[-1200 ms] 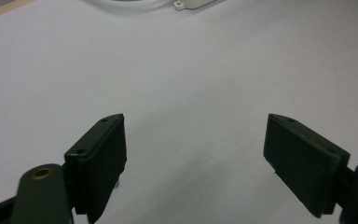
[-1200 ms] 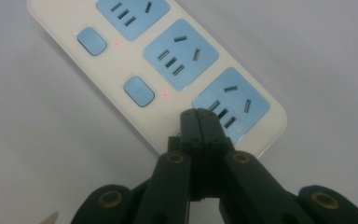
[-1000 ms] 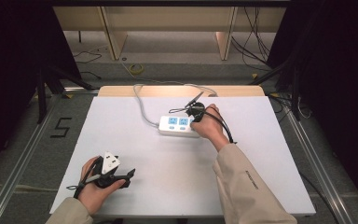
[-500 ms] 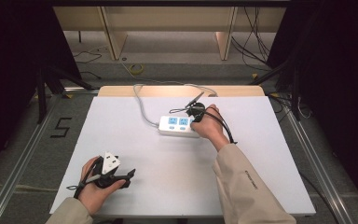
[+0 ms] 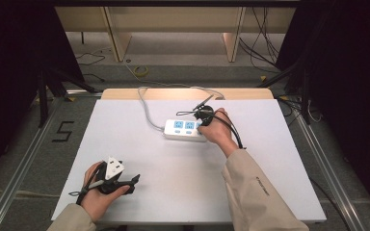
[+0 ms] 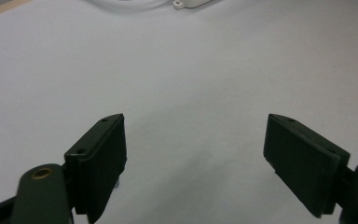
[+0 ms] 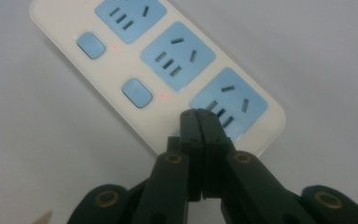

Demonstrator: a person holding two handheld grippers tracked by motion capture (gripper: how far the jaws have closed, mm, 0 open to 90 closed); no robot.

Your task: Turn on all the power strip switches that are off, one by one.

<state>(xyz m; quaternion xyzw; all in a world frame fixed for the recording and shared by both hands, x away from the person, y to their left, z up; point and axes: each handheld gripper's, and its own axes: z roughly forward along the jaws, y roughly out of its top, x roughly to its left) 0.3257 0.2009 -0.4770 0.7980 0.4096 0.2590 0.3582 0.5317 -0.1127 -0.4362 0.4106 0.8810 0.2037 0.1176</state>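
White power strip under shut, down-tilted right gripper.

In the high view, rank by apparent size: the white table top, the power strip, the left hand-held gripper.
1. white table top, largest by far.
2. and 3. power strip and left hand-held gripper: they look similar; the gripper sits nearer the camera, so unranked.

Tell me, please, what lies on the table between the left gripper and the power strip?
Nothing: in the high view the white table is bare between the left gripper and the power strip.
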